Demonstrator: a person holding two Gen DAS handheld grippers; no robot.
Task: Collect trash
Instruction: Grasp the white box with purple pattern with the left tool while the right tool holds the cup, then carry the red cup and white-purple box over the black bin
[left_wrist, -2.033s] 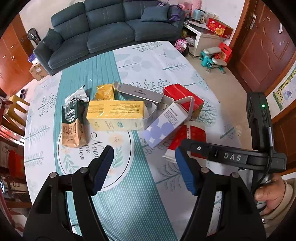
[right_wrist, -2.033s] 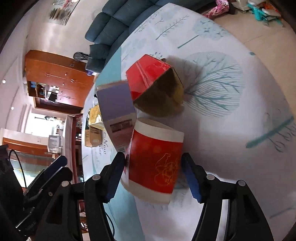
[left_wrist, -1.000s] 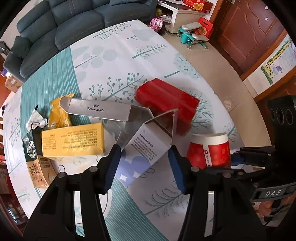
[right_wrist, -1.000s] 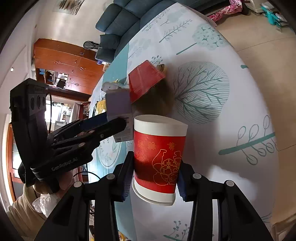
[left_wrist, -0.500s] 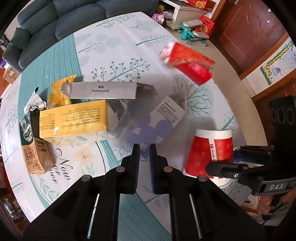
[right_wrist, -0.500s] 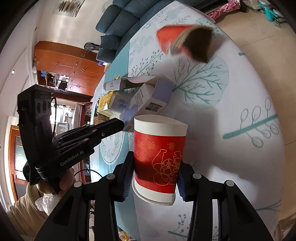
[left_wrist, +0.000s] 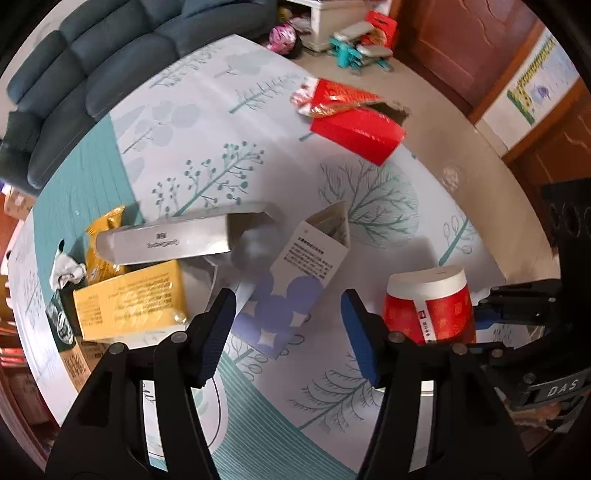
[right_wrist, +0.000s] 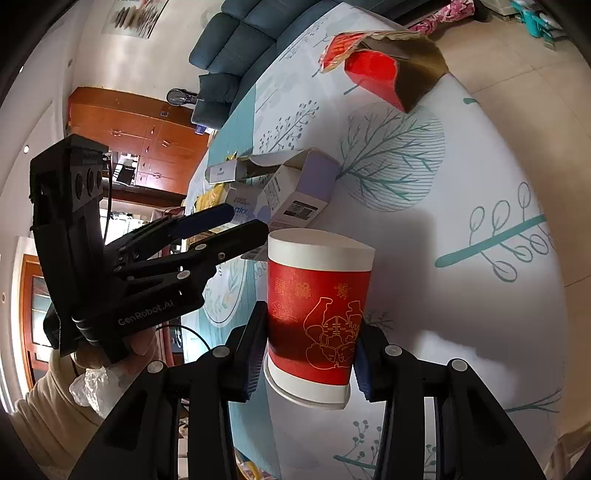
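My right gripper (right_wrist: 308, 360) is shut on a red and white paper cup (right_wrist: 317, 314), held upside down above the table; the cup also shows in the left wrist view (left_wrist: 430, 306). My left gripper (left_wrist: 288, 328) is open and empty above a white and purple carton (left_wrist: 295, 280), which lies on the round table (left_wrist: 207, 122). A red box (left_wrist: 354, 125) lies near the table's far edge. A grey box (left_wrist: 173, 240), a yellow box (left_wrist: 129, 302) and a yellow wrapper (left_wrist: 103, 229) lie to the left. The left gripper appears in the right wrist view (right_wrist: 229, 225).
A green and brown carton (left_wrist: 66, 339) and crumpled white paper (left_wrist: 64, 273) lie at the table's left edge. A blue sofa (left_wrist: 92, 74) stands beyond the table. Toys (left_wrist: 354, 51) lie on the floor near a wooden door (left_wrist: 472, 48).
My left gripper shut, then opened wide again above the purple carton. The red box has shifted toward the far table edge. My right gripper lifted the cup and keeps holding it.
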